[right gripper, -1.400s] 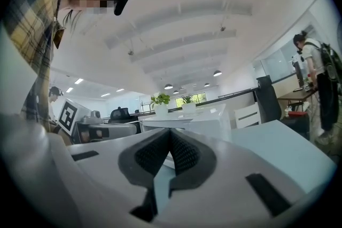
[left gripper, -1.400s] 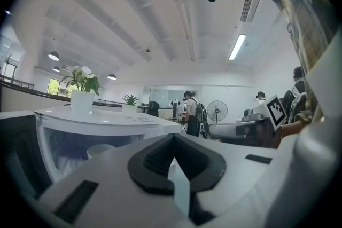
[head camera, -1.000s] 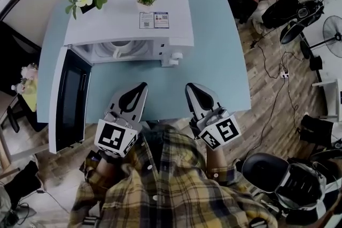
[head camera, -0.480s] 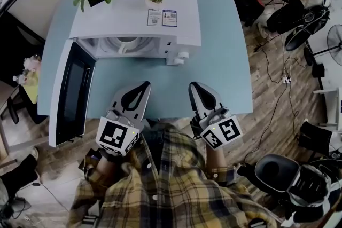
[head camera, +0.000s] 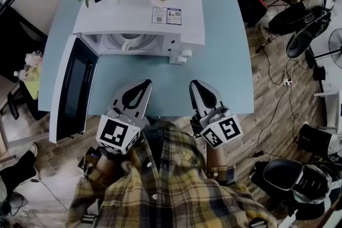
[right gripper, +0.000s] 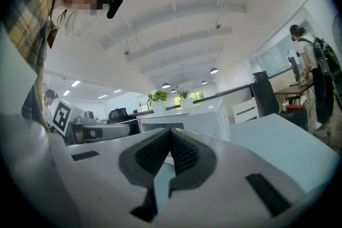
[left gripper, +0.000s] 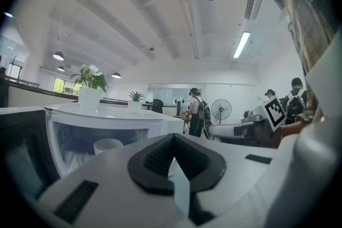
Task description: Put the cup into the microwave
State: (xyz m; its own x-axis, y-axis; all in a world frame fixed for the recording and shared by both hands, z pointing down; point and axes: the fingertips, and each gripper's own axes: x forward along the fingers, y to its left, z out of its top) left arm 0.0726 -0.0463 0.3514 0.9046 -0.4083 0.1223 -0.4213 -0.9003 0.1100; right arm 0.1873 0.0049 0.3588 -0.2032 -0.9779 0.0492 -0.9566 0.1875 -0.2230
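White cup (head camera: 130, 40) sits inside the open microwave (head camera: 140, 12) while we hold the left gripper (head camera: 142, 84) and right gripper (head camera: 196, 85) over the blue surface's (head camera: 224, 64) near edge, fingers closed on nothing; placing looks done, leaving perhaps only the door (head camera: 75, 94) to swing shut.

The head view looks steeply down on the blue surface (head camera: 224, 61), with the microwave (head camera: 139, 13) at 12 o'clock. The left gripper view and the right gripper view sit low, facing level toward that microwave nearby. All three views share it.
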